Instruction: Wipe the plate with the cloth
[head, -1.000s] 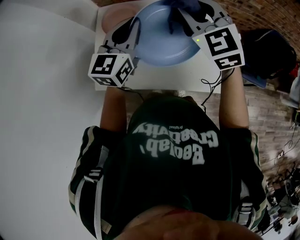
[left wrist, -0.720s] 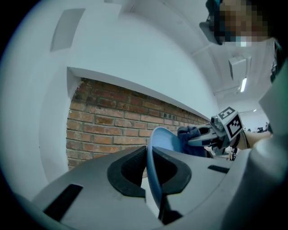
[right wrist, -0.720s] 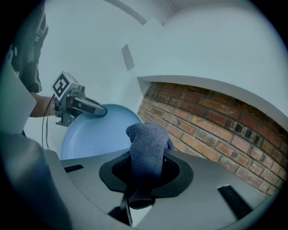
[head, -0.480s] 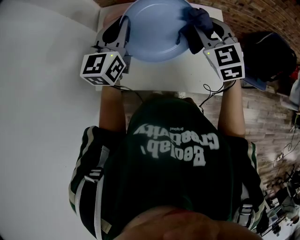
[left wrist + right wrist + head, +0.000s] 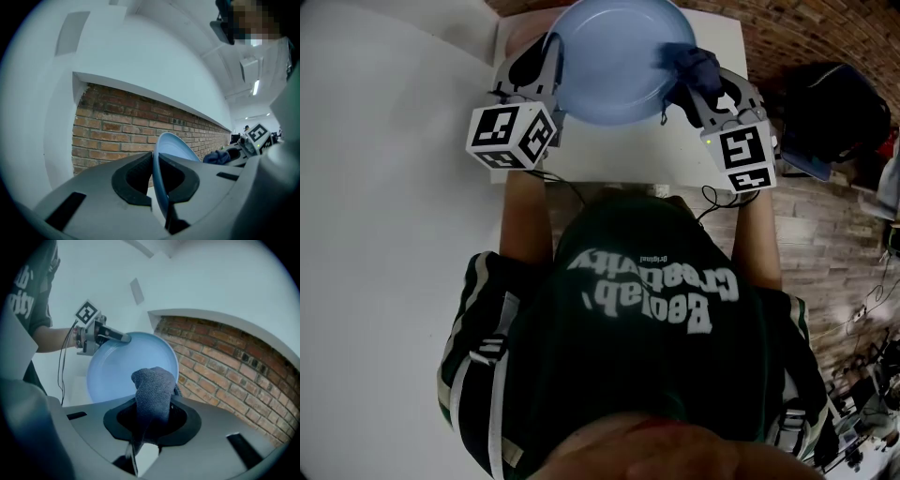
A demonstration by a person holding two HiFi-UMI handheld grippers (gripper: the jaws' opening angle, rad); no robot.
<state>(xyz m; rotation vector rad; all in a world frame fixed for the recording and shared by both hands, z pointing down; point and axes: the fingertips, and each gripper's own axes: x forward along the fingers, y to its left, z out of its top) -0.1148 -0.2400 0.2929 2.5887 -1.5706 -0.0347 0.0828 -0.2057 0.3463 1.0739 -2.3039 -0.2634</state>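
Plate (image 5: 614, 56) was pinched by its rim in the left gripper (image 5: 154, 168) over the tabletop's (image 5: 628, 150) far edge, and cloth (image 5: 152, 385) was clamped in the right gripper (image 5: 151, 420) at the plate's right rim; firm, overlapping strokes were judged advisable.

Both gripper views are fisheye. Black corners ring a round picture, and the brick wall (image 5: 225, 376) beyond the jaws bows into an arc. A cool bluish cast lies over both. In the left gripper view a ceiling light (image 5: 256, 87) far up and right of the jaws is burnt out white. The jaws themselves are soft and dark in their hollows, and the plate (image 5: 174, 145) rim between them is slightly blurred. In the right gripper view the cloth (image 5: 152, 390) between the jaws shows its weave sharply, with deep shadow below it. The head view is evenly lit on the bench (image 5: 619, 155) and dim low down, where the shirt (image 5: 647, 356) goes nearly black.
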